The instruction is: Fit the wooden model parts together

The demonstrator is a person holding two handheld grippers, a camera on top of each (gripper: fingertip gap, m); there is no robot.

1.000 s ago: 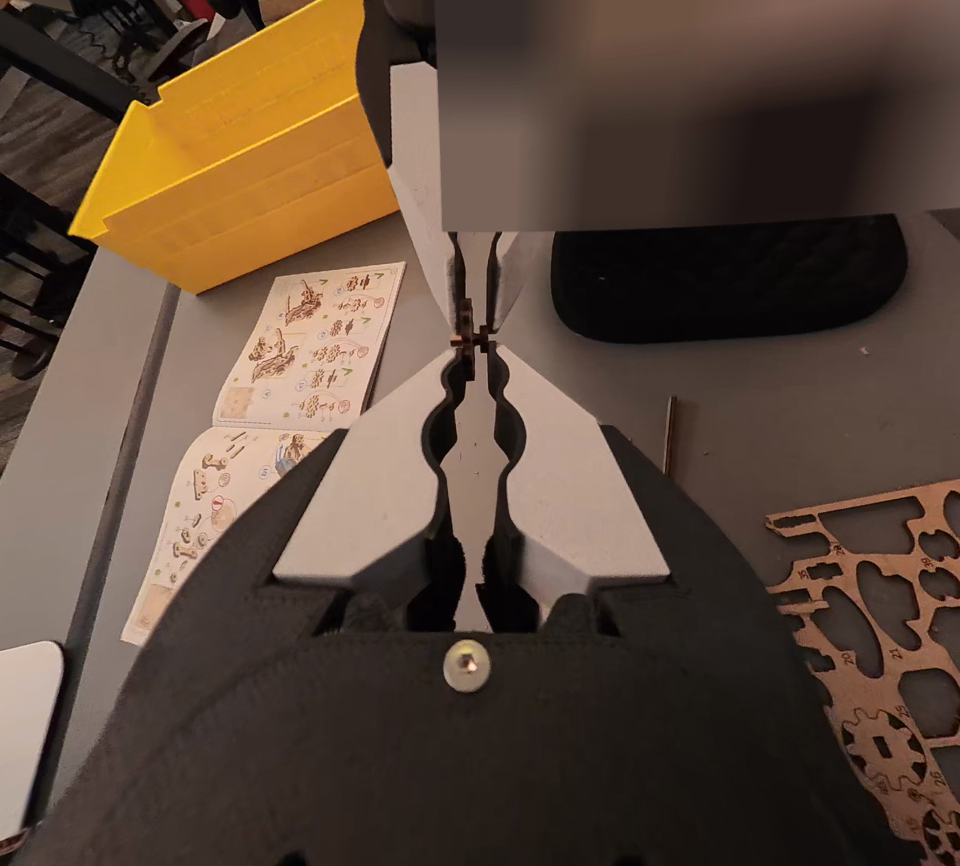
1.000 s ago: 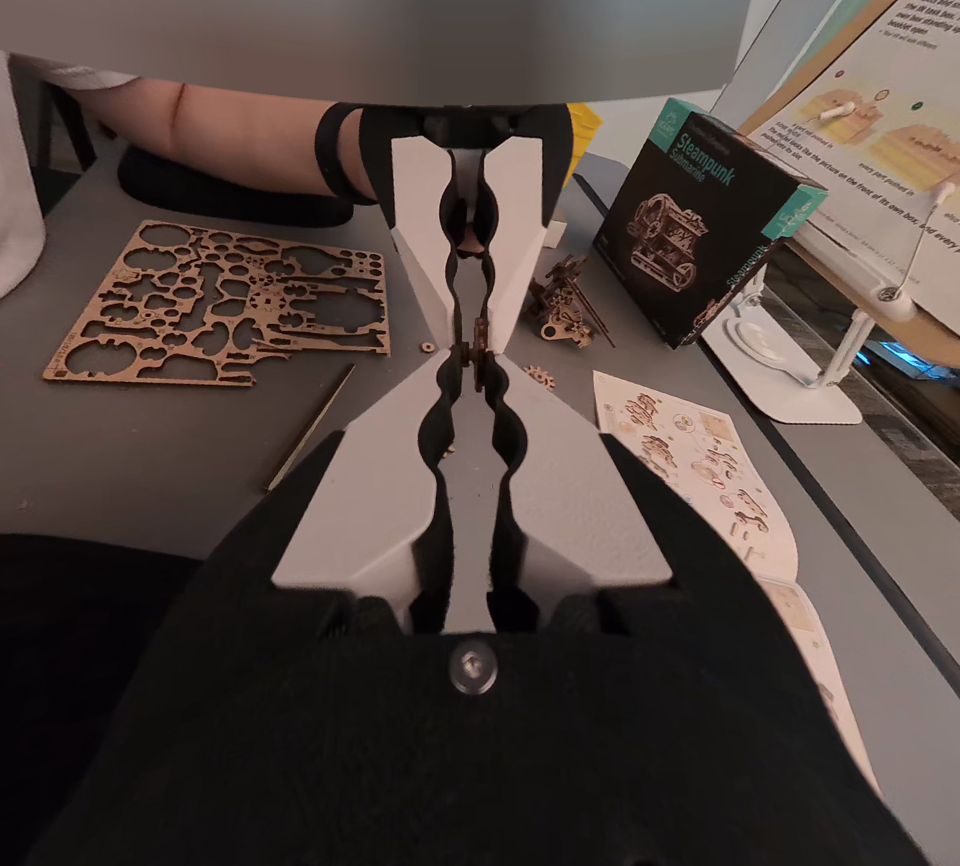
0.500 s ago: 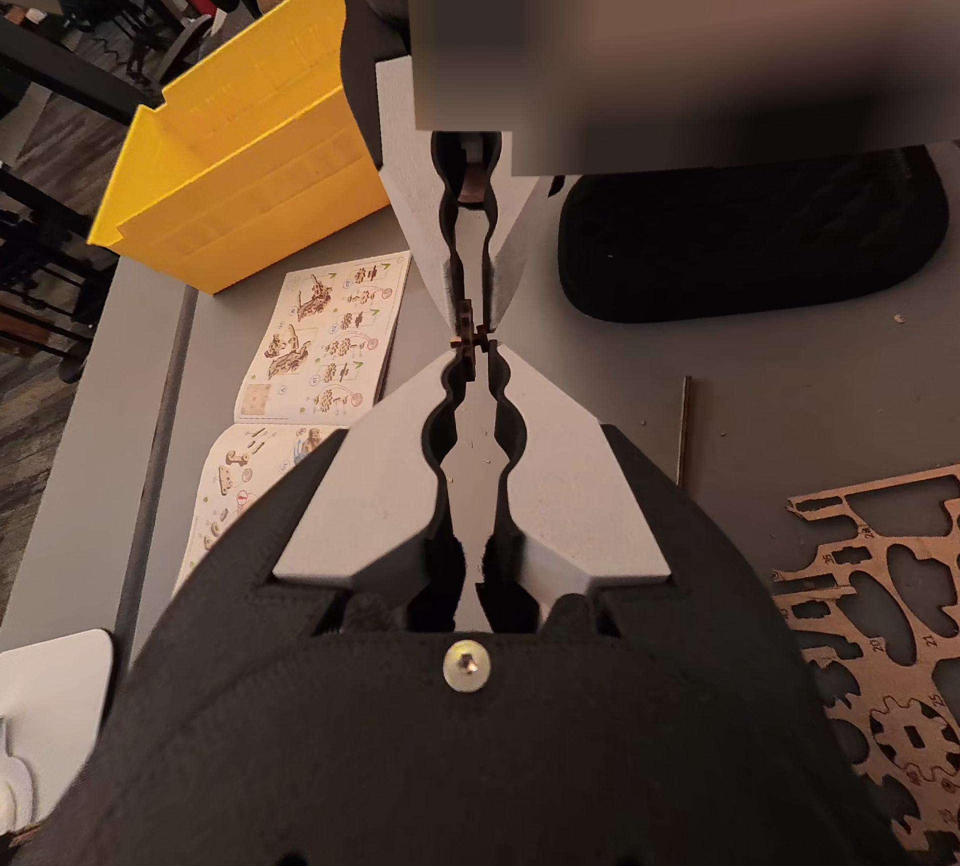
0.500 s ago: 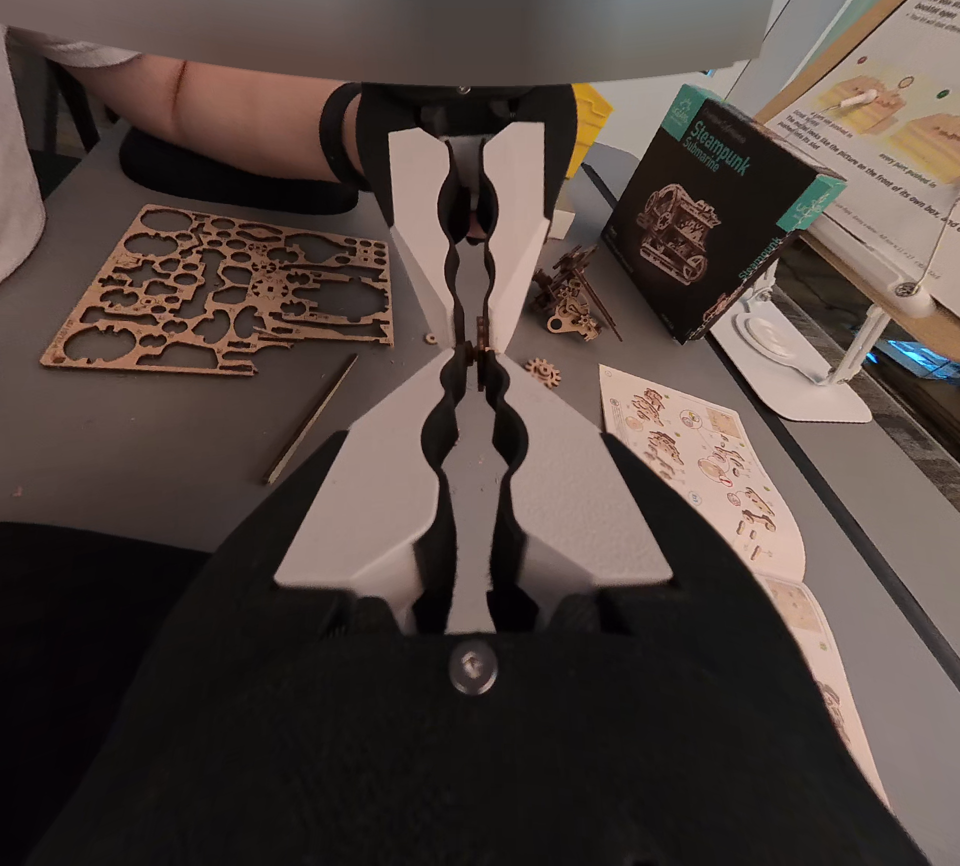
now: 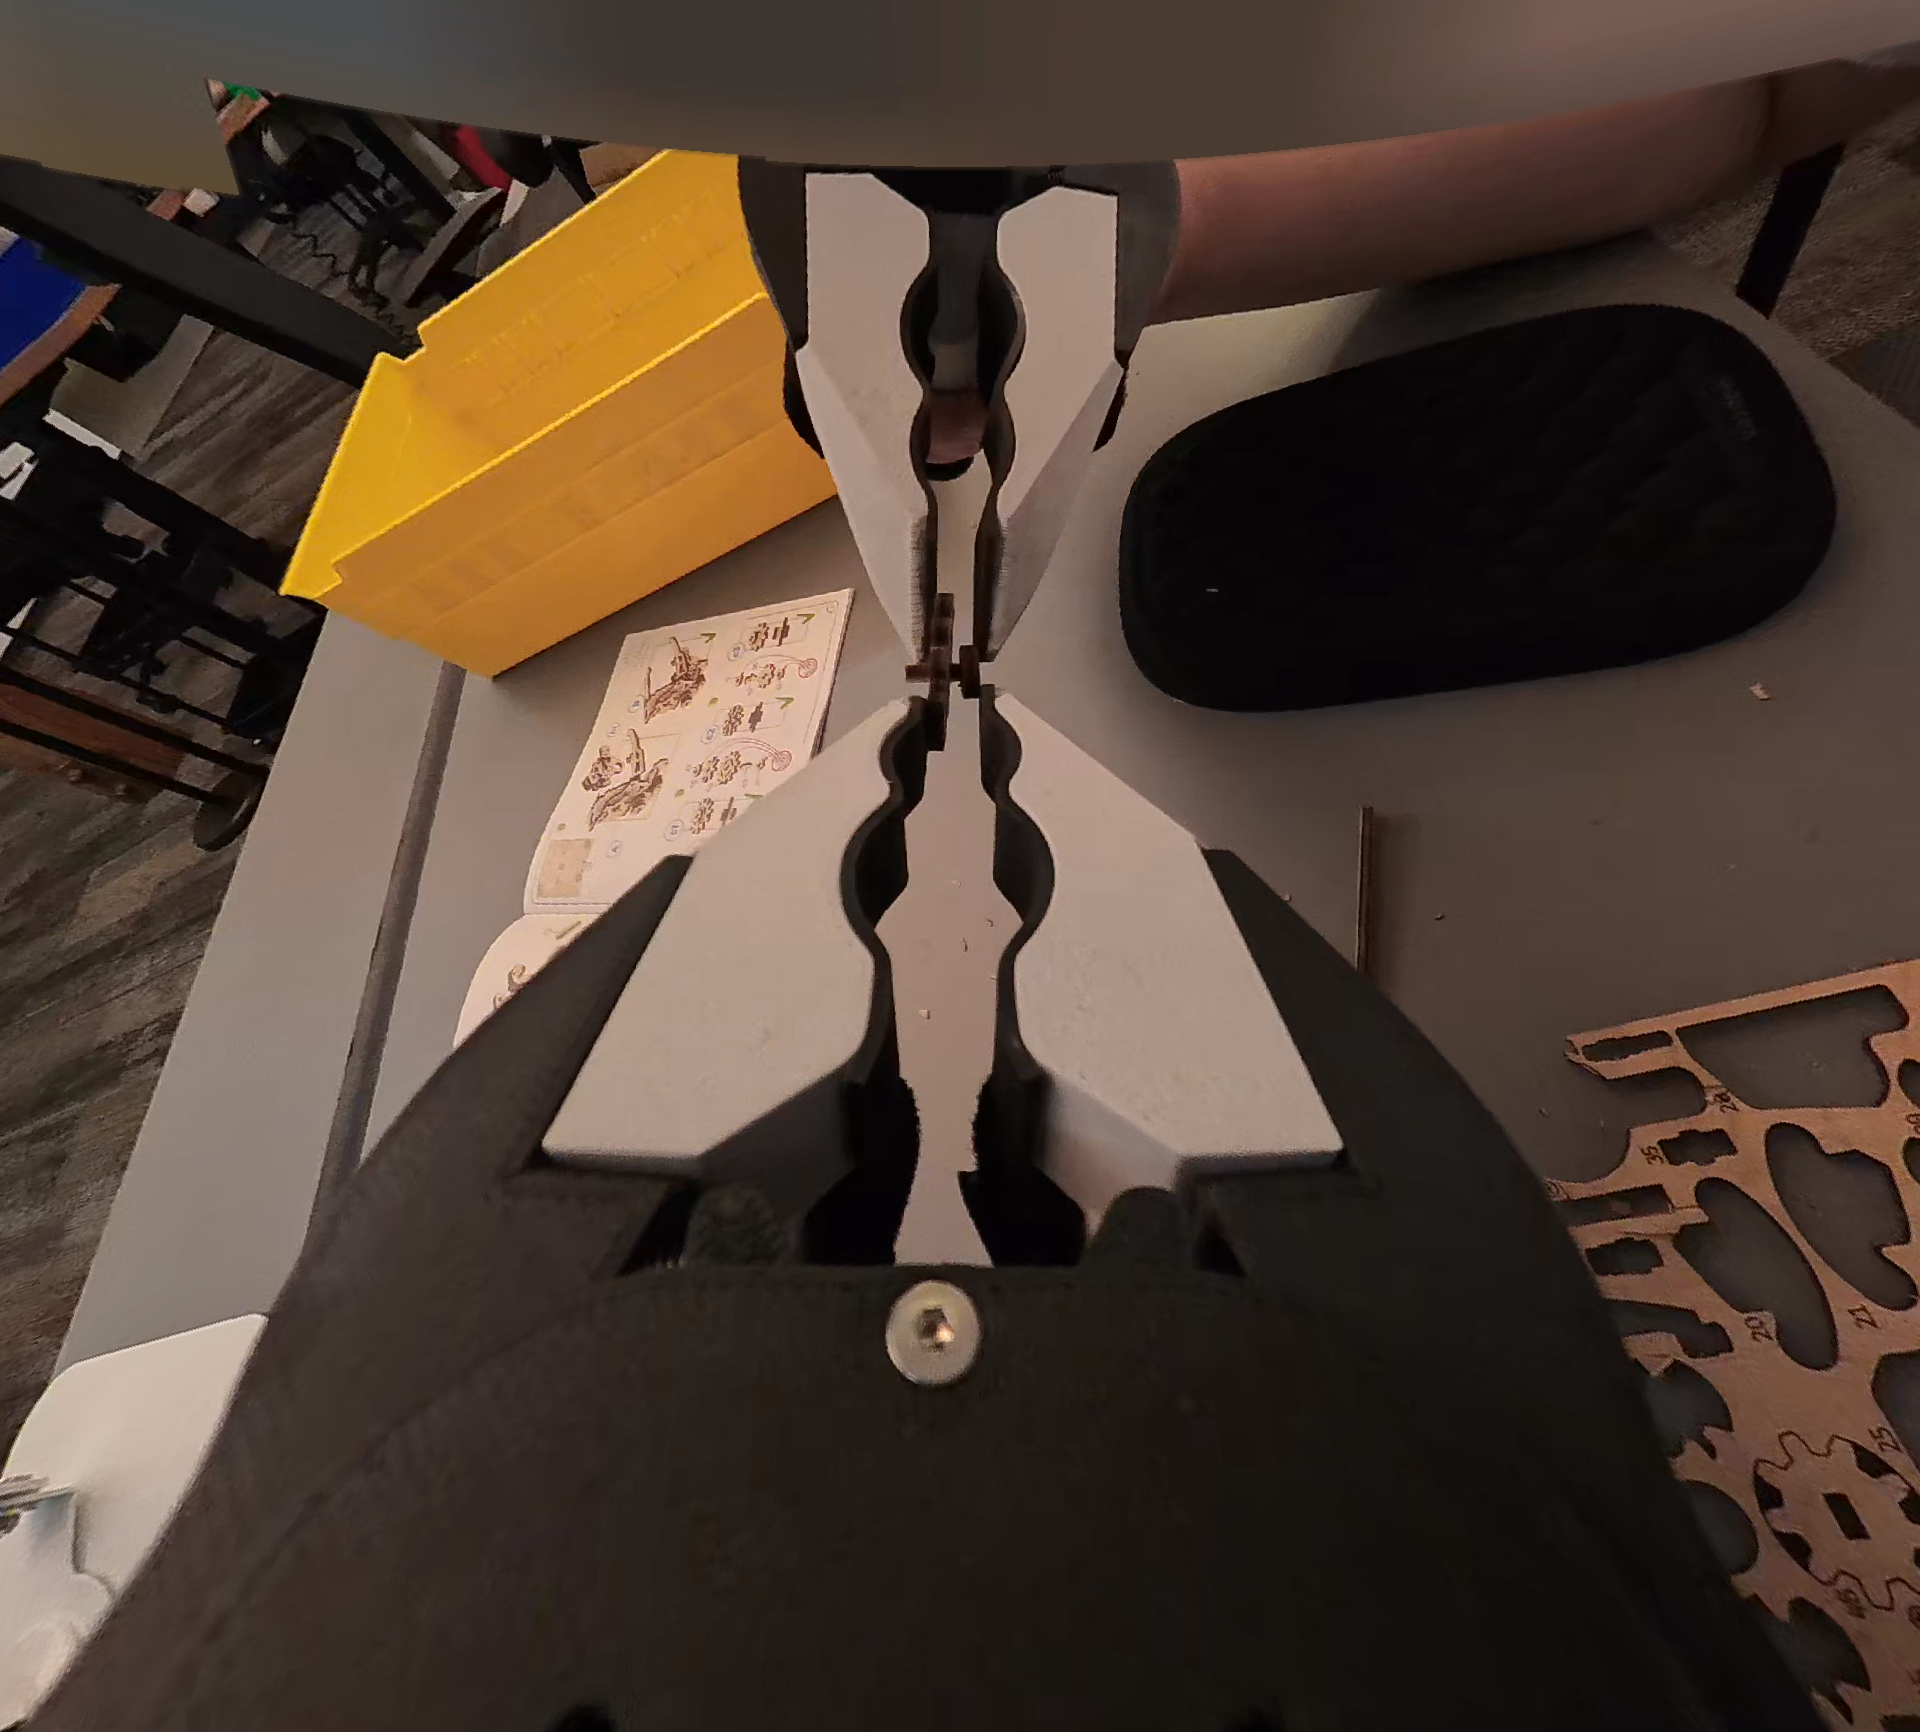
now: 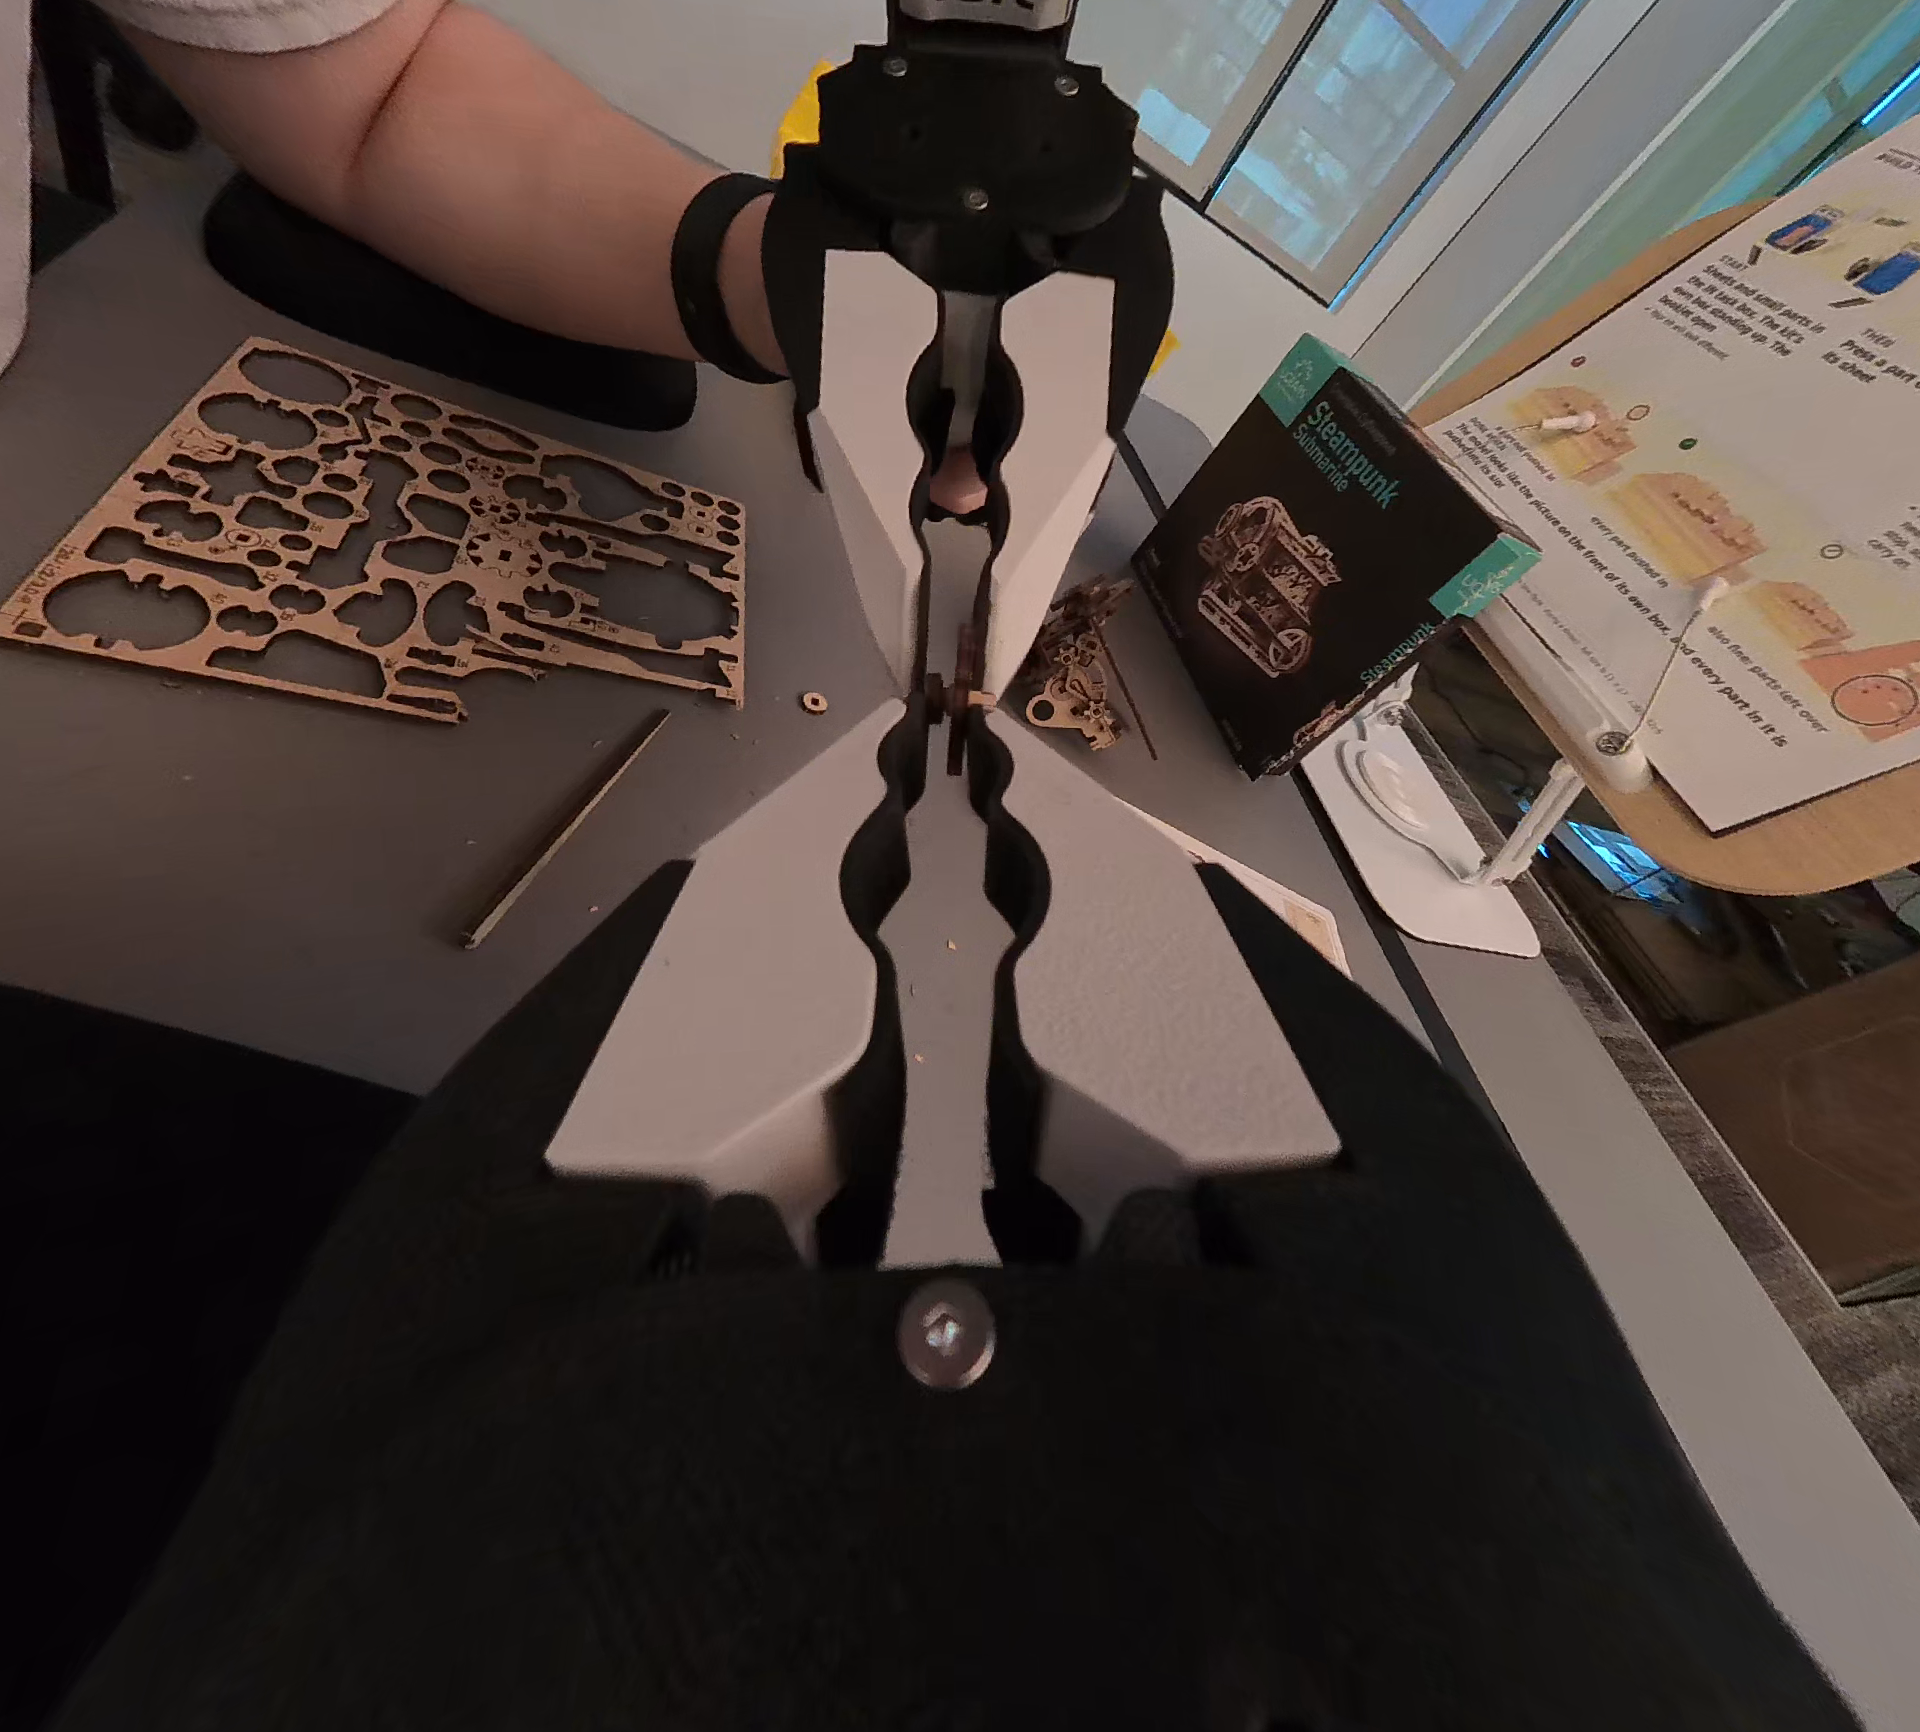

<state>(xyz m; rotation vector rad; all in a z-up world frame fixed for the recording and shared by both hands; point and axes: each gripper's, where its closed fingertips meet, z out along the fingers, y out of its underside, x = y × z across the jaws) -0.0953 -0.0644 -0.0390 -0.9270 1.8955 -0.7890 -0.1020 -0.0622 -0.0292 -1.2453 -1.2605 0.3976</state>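
Observation:
My left gripper (image 5: 951, 711) and right gripper (image 6: 948, 732) meet tip to tip above the grey table (image 5: 1195, 768). Each is shut on a small dark wooden part. The parts (image 5: 941, 662) touch in the narrow space between the two pairs of tips. In the right wrist view a thin flat part (image 6: 968, 656) sits in the left gripper (image 6: 951, 643) and a small part (image 6: 938, 697) in my own tips. In the left wrist view the right gripper (image 5: 951, 633) comes in from the top. How the parts interlock is too small to tell.
A punched plywood sheet (image 6: 364, 539) and a thin rod (image 6: 566, 825) lie on the table. A half-built wooden model (image 6: 1075, 685), a dark kit box (image 6: 1320, 591), a yellow bin (image 5: 582, 425), an instruction booklet (image 5: 707, 747) and a black pad (image 5: 1455, 519) surround the grippers. My left and right fingertips are right by each other.
Both cameras have tilted up, so each view shows more of the facing gripper and the person's arm. The tips stay together on the wooden parts.

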